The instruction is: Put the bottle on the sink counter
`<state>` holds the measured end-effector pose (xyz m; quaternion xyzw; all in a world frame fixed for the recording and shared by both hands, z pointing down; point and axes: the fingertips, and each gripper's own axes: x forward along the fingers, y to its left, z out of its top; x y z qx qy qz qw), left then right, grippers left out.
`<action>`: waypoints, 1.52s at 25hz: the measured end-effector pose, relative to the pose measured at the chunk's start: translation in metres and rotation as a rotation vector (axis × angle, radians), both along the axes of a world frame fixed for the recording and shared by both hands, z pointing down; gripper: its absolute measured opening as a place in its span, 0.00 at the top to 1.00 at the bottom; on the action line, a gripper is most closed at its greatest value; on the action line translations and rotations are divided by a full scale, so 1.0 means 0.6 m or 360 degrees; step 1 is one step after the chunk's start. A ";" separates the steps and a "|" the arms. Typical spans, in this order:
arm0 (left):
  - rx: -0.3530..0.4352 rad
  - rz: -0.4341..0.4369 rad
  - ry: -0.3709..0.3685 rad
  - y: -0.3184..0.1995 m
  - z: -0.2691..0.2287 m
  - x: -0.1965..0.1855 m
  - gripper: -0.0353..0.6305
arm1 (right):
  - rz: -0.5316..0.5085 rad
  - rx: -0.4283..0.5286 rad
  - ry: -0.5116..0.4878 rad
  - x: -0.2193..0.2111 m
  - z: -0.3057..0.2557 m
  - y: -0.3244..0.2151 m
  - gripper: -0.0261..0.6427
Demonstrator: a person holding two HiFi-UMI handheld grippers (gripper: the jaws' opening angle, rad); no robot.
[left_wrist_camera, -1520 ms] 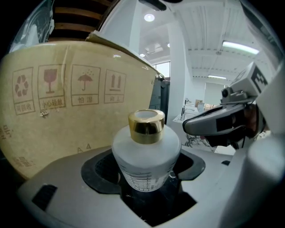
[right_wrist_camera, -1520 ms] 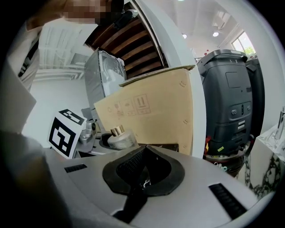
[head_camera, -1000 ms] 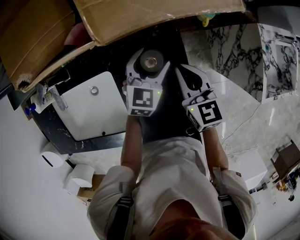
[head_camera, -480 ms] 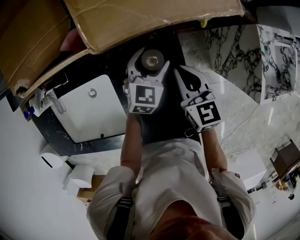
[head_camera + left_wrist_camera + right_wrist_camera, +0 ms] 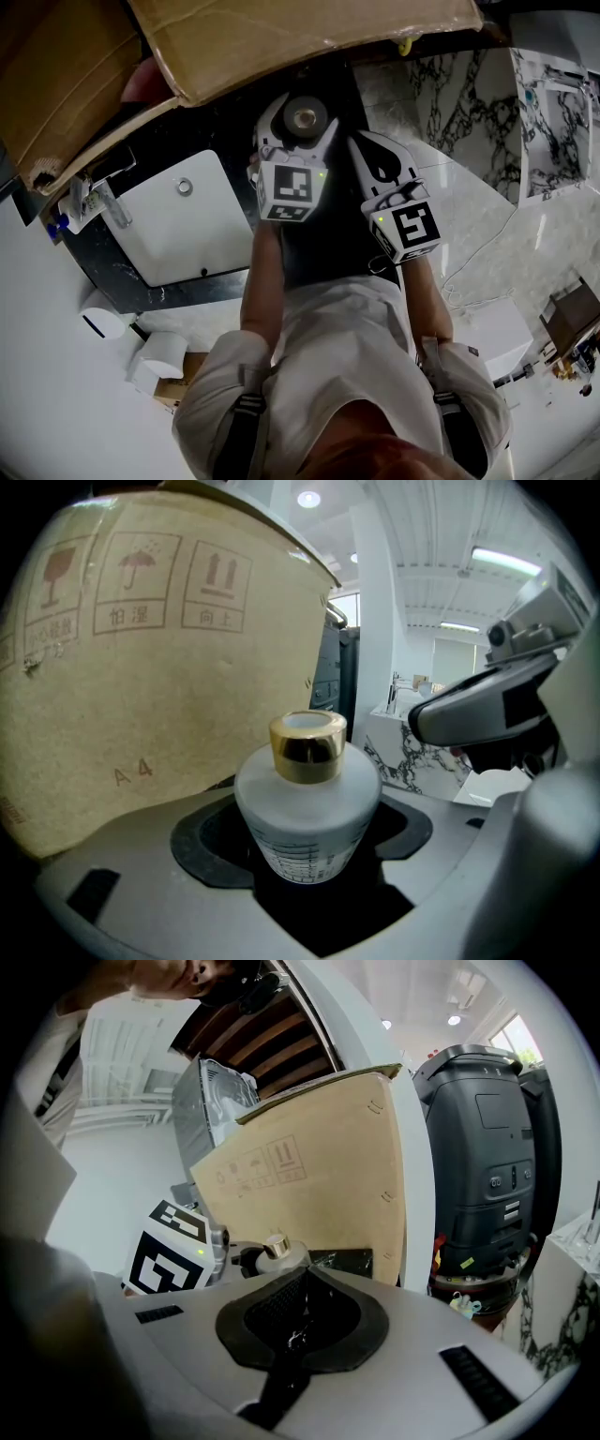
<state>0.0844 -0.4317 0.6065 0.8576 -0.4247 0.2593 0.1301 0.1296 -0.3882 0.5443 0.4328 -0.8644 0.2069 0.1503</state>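
One frosted, gold-capped bottle (image 5: 305,794) is pinched in the left gripper (image 5: 298,124), its base hidden by the jaws. It is held beside one cardboard box (image 5: 281,37), cut off at the frame edge. The right gripper (image 5: 298,1321) is pressed together, empty; bottle contact with the dark sink counter (image 5: 220,122) cannot be made out.

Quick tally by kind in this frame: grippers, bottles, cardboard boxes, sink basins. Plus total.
Grippers: 2 (left gripper, right gripper)
Bottle: 1, clamped in the left gripper
Cardboard box: 1
Sink basin: 1
Total: 5
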 end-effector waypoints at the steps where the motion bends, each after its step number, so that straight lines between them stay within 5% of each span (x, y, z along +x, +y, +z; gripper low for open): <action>1: 0.0002 -0.0001 0.0003 0.000 0.000 0.000 0.45 | 0.0001 0.0002 0.0001 0.000 -0.001 0.001 0.96; 32: -0.0018 -0.0054 -0.0008 0.048 0.008 -0.029 0.45 | 0.0071 0.0095 0.0060 -0.001 -0.064 0.079 0.96; 38: -0.0041 -0.0080 0.0074 0.090 -0.010 -0.052 0.45 | 0.0085 0.0129 0.0065 -0.010 -0.085 0.100 0.96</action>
